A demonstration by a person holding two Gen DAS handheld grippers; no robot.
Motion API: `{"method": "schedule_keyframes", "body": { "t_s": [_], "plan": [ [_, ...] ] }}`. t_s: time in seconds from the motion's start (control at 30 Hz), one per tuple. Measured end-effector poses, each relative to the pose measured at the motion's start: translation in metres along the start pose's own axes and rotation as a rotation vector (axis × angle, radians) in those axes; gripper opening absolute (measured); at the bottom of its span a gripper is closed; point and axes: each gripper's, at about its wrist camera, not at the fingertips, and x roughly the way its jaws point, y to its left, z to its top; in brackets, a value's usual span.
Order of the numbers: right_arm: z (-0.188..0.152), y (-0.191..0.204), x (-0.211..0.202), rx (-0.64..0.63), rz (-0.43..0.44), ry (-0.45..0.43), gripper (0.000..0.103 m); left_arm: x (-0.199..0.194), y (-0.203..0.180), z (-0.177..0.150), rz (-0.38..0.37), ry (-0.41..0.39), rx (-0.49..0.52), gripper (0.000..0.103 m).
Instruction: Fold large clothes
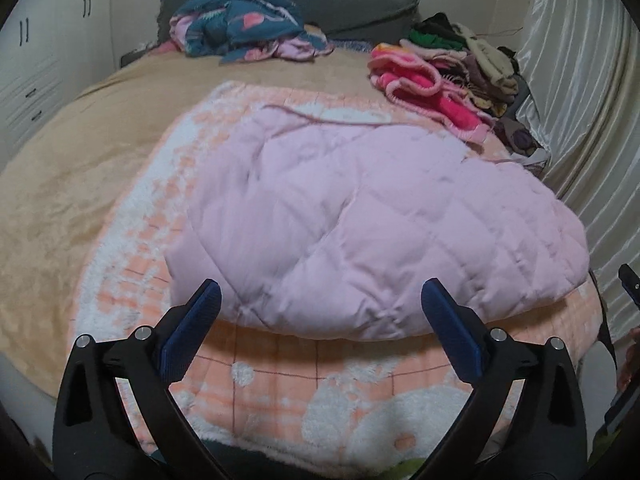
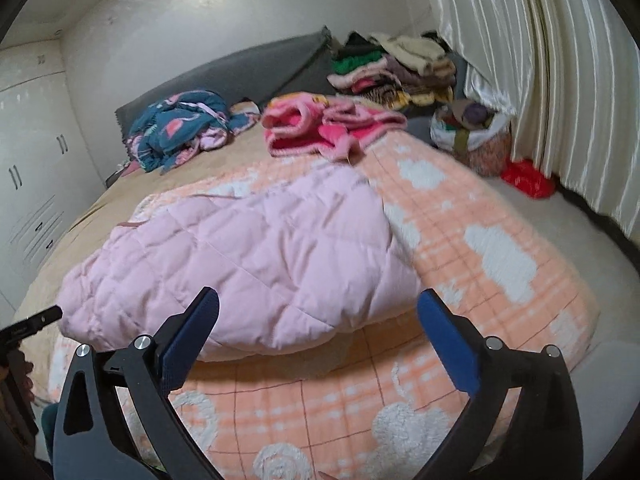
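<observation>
Both tools stood wide apart and empty: left gripper (image 1: 320,312), right gripper (image 2: 318,320). Just beyond lay the folded pink quilted garment (image 1: 360,216) on a peach blanket (image 1: 320,380); farther back, a clothes pile (image 1: 452,60).

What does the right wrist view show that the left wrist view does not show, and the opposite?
Only the right wrist view shows a red bundle on the floor by the curtain and the patterned bag in full.

Only the left wrist view shows the dark headboard almost whole, from the front.

Both show the pink quilted garment lying on the peach blanket, the teal patterned clothes, the bright pink knit, and each view's own gripper, left gripper and right gripper, open and empty.
</observation>
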Motion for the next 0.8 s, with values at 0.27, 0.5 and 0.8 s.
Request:
{"method": "schedule_keyframes", "body": {
  "t_s": [0.27, 0.5, 0.8],
  "plan": [
    [0.008, 0.031, -0.065, -0.167, -0.035, -0.115, 0.099, -0.056, -0.015, 0.002, 0.016, -0.122, 0.06, 0.094],
    [0.0, 0.058, -0.113, -0.227, 0.021, -0.194, 0.099, -0.093, -0.028, -0.006, 0.007, -0.191, 0.062, 0.094],
    [-0.021, 0.085, -0.137, -0.214, 0.077, -0.221, 0.099, -0.118, -0.047, -0.032, -0.016, -0.223, 0.088, 0.094]
  ]
}}
